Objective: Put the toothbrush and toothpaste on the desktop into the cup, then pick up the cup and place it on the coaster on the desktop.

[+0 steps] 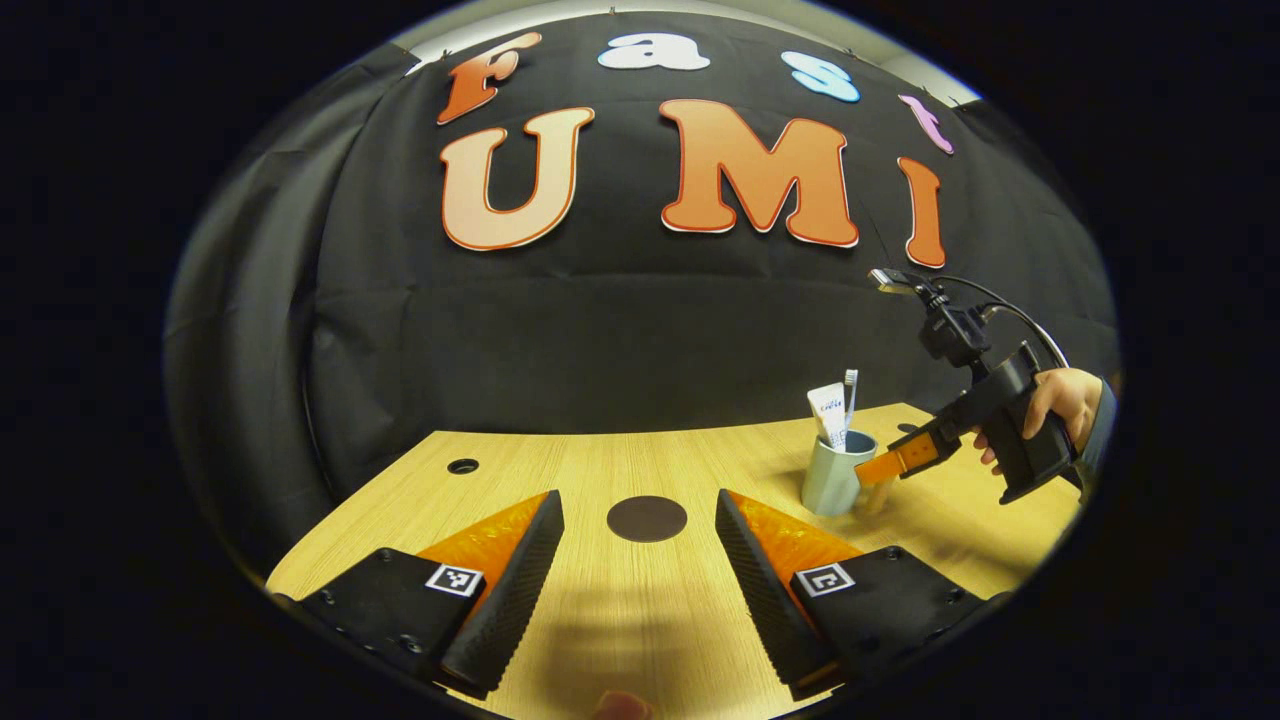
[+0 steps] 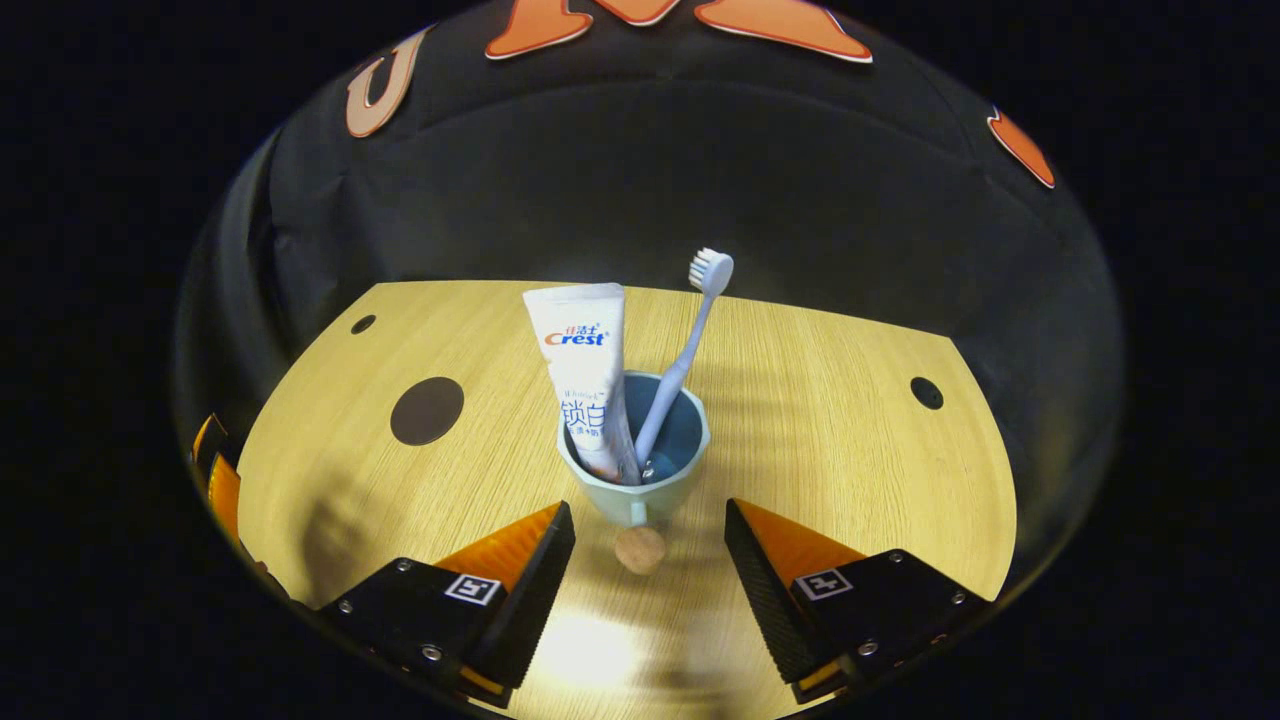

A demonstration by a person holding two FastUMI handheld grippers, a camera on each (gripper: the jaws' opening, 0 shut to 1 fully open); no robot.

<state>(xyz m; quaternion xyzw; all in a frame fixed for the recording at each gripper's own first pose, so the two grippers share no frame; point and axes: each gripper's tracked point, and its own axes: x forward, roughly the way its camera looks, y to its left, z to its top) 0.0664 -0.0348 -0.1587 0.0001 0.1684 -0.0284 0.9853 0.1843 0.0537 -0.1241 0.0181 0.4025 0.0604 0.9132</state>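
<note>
A pale blue cup point(image 2: 622, 505) stands on the wooden desk, holding a white toothpaste tube point(image 2: 585, 370) and a light toothbrush point(image 2: 690, 340) with its bristles up. My right gripper point(image 2: 650, 545) is open, its fingers level with the cup's near side, one on each side and apart from it. A small tan knob point(image 2: 640, 550) lies between them, just in front of the cup. The dark round coaster point(image 1: 647, 519) lies ahead of my open left gripper point(image 1: 640, 560). In the left gripper view the cup point(image 1: 828, 482) is right of the coaster, with the right gripper point(image 1: 878, 468) at its side.
A hand point(image 1: 1060, 400) holds the right gripper at the desk's right end. The desk point(image 2: 820, 400) has small cable holes point(image 2: 926, 392) near its back corners. The coaster point(image 2: 427, 410) sits left of the cup. The left gripper's orange fingers point(image 2: 215, 470) are at the far left.
</note>
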